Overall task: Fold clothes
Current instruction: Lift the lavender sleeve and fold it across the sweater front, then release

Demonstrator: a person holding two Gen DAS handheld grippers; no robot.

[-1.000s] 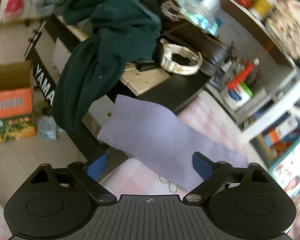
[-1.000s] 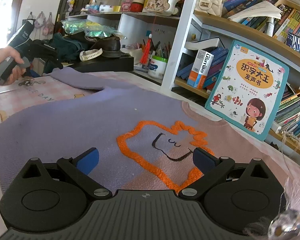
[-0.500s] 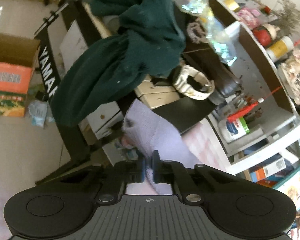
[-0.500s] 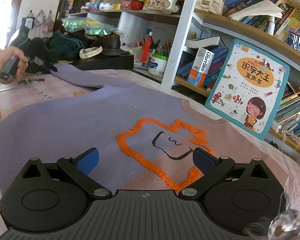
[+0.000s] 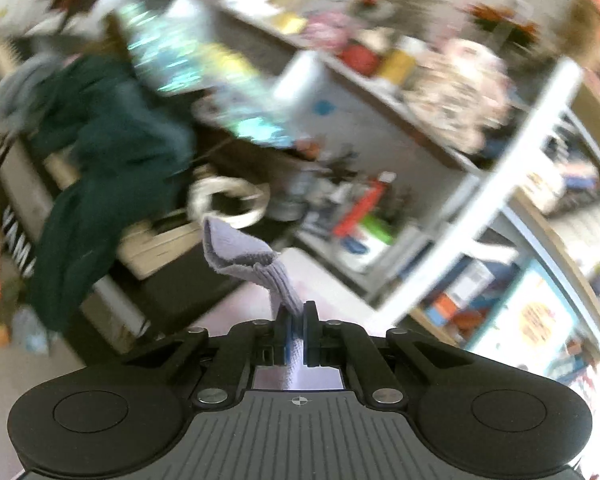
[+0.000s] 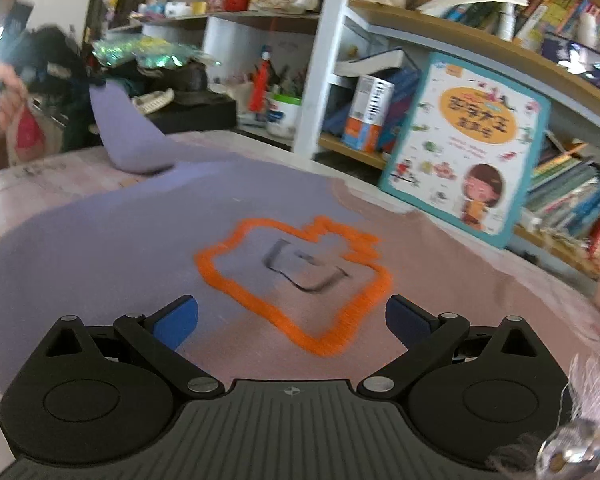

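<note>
Now my left claw [image 5: 296, 320] lifts the sleeve [image 5: 240, 252] it pinches, up off the sweater [image 6: 140, 232]. My right claw [image 6: 292, 320] waits apart above the sweater, so folding starts.

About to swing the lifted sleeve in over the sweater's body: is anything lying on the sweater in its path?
Nothing visible does. The left gripper pinches the sleeve; the sweater lies bare around its orange design, under the open right gripper.

Lavender sweater [image 6: 148, 232] with orange outline lies flat, one sleeve [image 5: 256, 264] lifted.
</note>
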